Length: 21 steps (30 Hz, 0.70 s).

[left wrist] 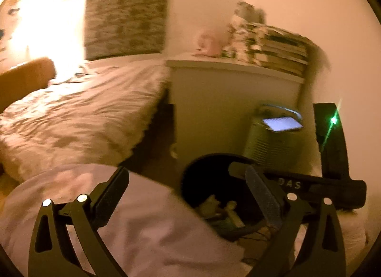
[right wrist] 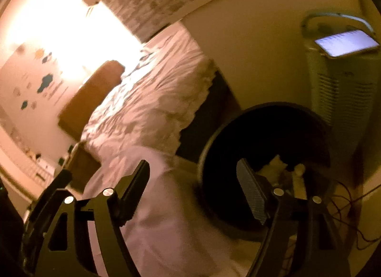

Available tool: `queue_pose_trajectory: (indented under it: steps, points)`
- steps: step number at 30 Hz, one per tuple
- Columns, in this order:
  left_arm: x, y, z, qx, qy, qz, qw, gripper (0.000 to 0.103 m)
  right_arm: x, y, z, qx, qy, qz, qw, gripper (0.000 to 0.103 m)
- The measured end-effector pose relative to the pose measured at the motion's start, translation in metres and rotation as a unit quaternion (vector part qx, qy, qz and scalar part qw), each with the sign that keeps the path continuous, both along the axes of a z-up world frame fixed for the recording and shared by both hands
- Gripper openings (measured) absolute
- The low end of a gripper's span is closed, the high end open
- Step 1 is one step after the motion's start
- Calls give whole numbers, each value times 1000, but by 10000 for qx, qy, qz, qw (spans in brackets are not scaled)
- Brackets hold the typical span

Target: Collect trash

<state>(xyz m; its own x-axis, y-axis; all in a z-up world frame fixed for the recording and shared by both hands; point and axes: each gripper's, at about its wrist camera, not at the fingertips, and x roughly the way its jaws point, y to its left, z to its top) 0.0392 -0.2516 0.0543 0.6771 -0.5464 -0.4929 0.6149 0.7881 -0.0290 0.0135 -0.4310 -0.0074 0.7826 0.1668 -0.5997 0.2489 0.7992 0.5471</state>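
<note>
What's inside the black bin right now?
The black bin holds a few pale crumpled scraps at the bottom. The right hand-held gripper finger covers part; the rest is too dark.

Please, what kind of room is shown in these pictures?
Most likely a bedroom in a home. A bed with a rumpled cover stands beside a white cabinet bearing stacked books, and a dark bin with trash inside sits on the floor.
</note>
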Motion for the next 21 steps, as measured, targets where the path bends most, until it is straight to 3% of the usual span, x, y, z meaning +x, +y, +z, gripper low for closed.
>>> queue_pose_trajectory:
  steps: [7, 12, 21]
  points:
    - [5, 80, 8, -311, 40, 766, 9966, 97, 23, 58, 18, -315, -41, 458, 9984, 78]
    - [9, 135, 7, -475, 294, 1291, 9901, 97, 32, 103, 28, -586, -168, 752, 9953, 82]
    - [6, 197, -7, -612, 465, 2029, 9762, 97, 39, 184, 32, -1178, -399, 951, 9877, 93]
